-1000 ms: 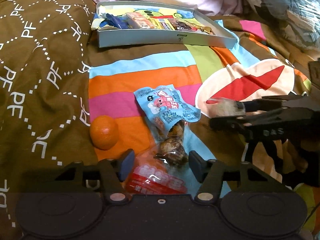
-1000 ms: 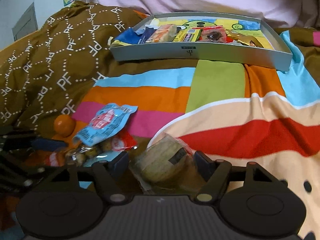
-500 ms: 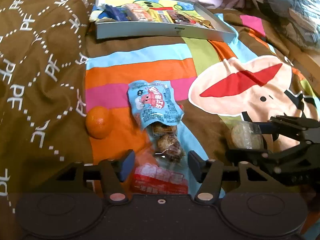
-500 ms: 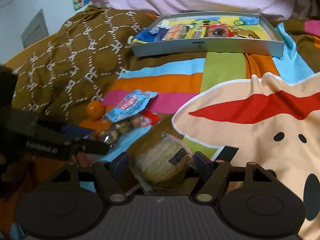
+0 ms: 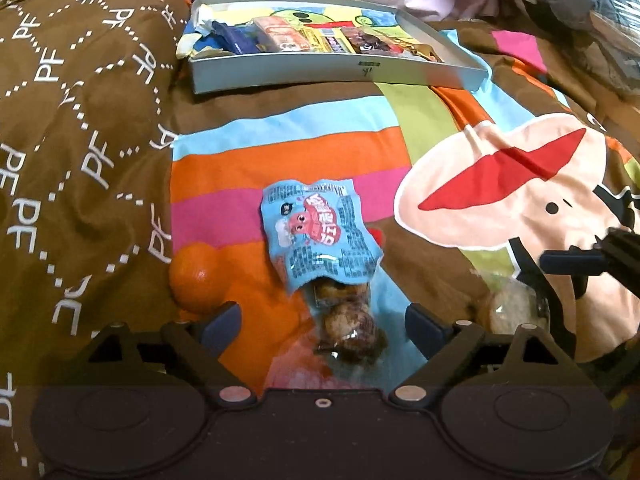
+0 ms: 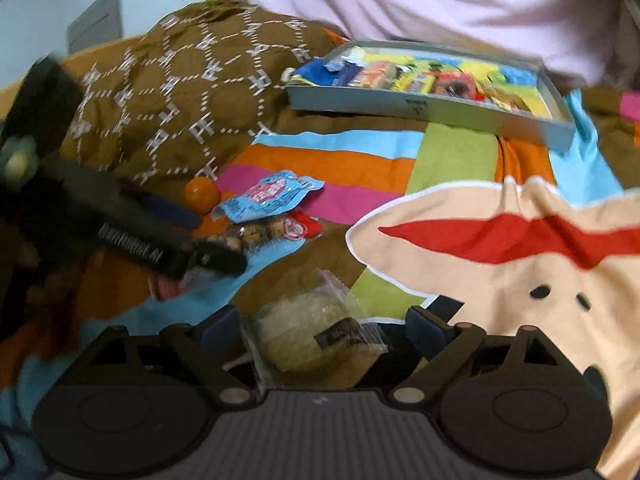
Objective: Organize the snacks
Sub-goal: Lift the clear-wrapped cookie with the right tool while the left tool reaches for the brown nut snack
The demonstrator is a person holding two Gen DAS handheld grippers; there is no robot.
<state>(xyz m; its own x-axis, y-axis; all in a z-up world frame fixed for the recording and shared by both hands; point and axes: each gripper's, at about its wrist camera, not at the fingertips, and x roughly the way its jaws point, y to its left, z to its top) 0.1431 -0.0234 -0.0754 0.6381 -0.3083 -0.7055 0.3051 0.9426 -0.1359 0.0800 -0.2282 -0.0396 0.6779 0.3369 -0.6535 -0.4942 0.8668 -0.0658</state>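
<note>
Clear-wrapped cake [image 6: 316, 330] between opening right gripper [image 6: 324, 326] jaws, untouched

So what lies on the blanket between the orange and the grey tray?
Nothing: in the left wrist view only bare striped blanket lies between the orange and the grey tray. The blue snack packet lies off to one side.

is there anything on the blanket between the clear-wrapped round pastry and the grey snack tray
Nothing visible. From the clear-wrapped round pastry, lying between the right gripper's opening jaws, only bare striped blanket runs up to the grey snack tray. The blue snack packet lies off to the left.
</note>
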